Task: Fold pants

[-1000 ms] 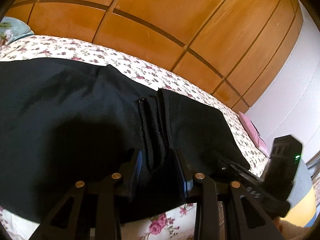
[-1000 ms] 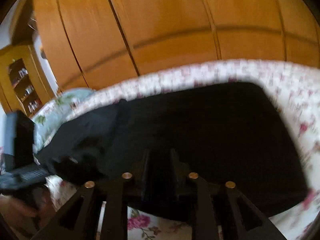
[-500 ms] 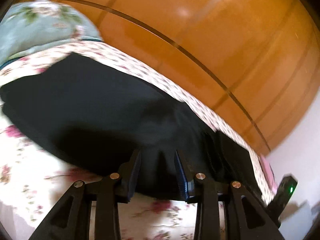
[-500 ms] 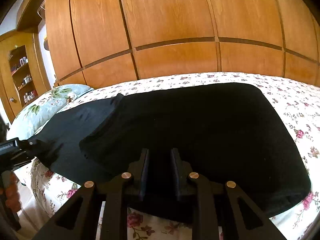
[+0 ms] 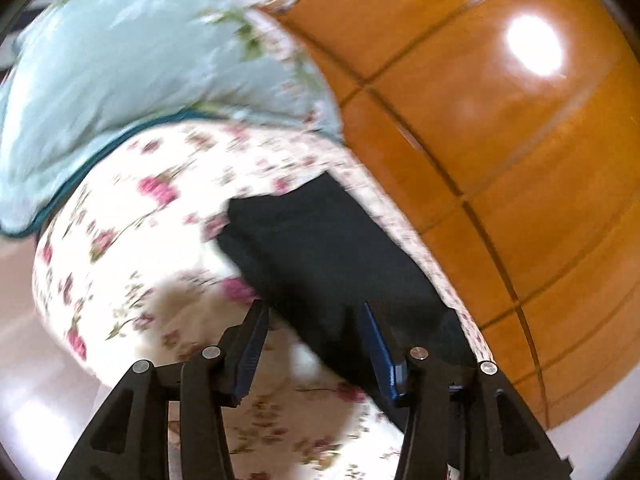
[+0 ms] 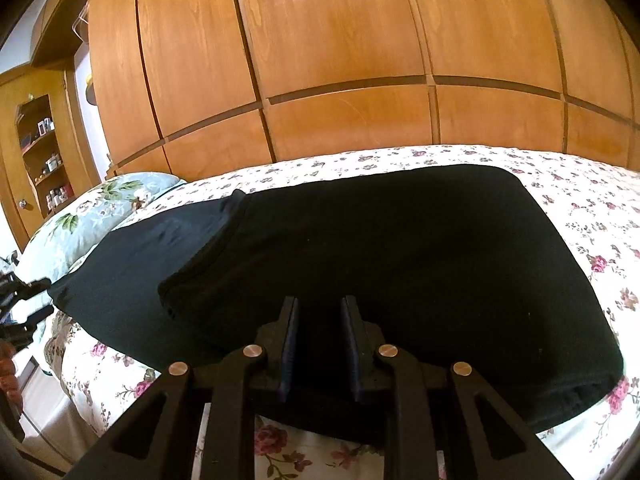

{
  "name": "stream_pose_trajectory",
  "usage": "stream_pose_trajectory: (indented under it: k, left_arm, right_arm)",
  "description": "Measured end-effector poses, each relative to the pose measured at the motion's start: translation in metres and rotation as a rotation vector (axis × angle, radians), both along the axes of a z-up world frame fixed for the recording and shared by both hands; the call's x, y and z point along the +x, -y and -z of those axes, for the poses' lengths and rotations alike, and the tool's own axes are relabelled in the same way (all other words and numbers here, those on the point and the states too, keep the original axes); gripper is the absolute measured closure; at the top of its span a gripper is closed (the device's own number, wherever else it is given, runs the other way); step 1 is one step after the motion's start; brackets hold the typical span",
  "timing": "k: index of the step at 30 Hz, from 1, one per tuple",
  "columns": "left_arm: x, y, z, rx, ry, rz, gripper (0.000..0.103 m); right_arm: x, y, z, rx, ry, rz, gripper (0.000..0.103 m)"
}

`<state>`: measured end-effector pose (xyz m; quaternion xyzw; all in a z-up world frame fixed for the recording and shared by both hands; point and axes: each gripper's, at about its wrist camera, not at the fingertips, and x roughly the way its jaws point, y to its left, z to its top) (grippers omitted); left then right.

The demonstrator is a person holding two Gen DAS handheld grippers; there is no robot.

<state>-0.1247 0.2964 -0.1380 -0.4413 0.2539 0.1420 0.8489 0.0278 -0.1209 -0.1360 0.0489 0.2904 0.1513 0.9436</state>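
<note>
**Pants laid across the bed, one end pinned, the other let go**

The black pants (image 6: 360, 264) lie flat across the floral bedspread (image 6: 592, 216), one layer already lapped over another at their left end, which suggests a fold is under way; the right gripper (image 6: 320, 332) sits at the near hem with its jaws drawn narrow and dark cloth between the pads, apparently pinching the hem to anchor it; the left gripper (image 5: 312, 344) is over the other end, its jaws opening, and the fabric edge lies between the blue pads (image 5: 380, 356) without either plainly pressing on it, so I judge it a release; that view is blurred; beyond are a pale blue pillow (image 5: 132, 80) and the wooden wardrobe doors (image 6: 340, 60).
</note>
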Motion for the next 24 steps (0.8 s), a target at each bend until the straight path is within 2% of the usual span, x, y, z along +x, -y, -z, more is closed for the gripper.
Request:
stream_pose_trajectory:
  k: [1, 3, 10, 13, 14, 15, 16, 20, 22, 24]
  left_arm:
    - [0.000, -0.004, 0.006, -0.032, -0.015, -0.016, 0.054]
    - [0.000, -0.011, 0.012, -0.075, 0.013, -0.017, 0.050]
    - [0.016, -0.030, 0.010, -0.079, 0.037, -0.001, 0.048]
    - [0.030, -0.039, 0.012, -0.116, 0.018, 0.000, 0.061]
    - [0.035, -0.040, 0.011, -0.120, 0.015, 0.009, 0.080]
    - [0.041, -0.039, 0.007, -0.106, 0.002, 0.024, 0.086]
    - [0.042, -0.038, 0.002, -0.088, 0.007, 0.025, 0.086]
    - [0.045, -0.021, -0.039, 0.018, 0.115, 0.054, 0.088]
    - [0.048, -0.006, -0.065, 0.073, 0.170, 0.092, 0.088]
    - [0.051, 0.015, -0.091, 0.131, 0.230, 0.148, 0.088]
  right_arm:
    - [0.000, 0.000, 0.000, -0.001, 0.000, 0.000, 0.081]
    - [0.000, 0.000, 0.000, -0.002, -0.001, 0.000, 0.081]
    - [0.000, 0.001, 0.000, 0.001, 0.001, 0.001, 0.081]
    - [0.000, 0.001, 0.000, 0.001, -0.002, 0.003, 0.081]
    - [0.001, 0.001, 0.000, 0.002, -0.003, 0.006, 0.081]
    - [0.001, 0.001, 0.000, 0.002, -0.005, 0.008, 0.081]
    - [0.001, 0.001, 0.000, 0.001, -0.007, 0.009, 0.081]
    - [0.004, 0.004, -0.003, 0.018, -0.031, 0.006, 0.080]
    - [0.005, 0.009, -0.008, 0.056, -0.042, -0.006, 0.072]
    - [0.000, 0.017, -0.014, 0.129, -0.021, -0.016, 0.058]
